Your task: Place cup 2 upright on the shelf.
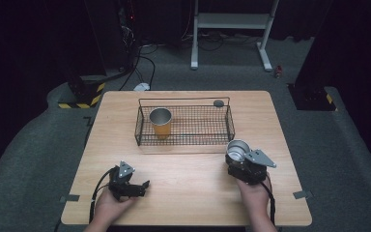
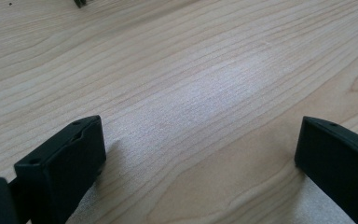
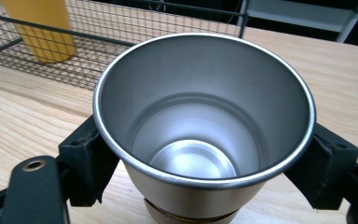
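Right tool point(image 1: 238, 157) clamps the steel cup point(image 1: 237, 149) near the wire basket point(image 1: 183, 126), likely lifting it in beside the yellow cup point(image 1: 161, 122); left tool point(image 1: 142, 187) idles wide open.

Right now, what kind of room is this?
Probably a lab or test studio, not a kitchen: a bare wooden table on grey carpet, dark walls, cables on the floor, and a metal stand behind.

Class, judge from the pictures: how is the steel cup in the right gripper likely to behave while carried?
The steel cup looks rigid, so it probably won't deform. Its smooth, tapered wall may slip downward between the right gripper jaws. Empty, it is likely light.
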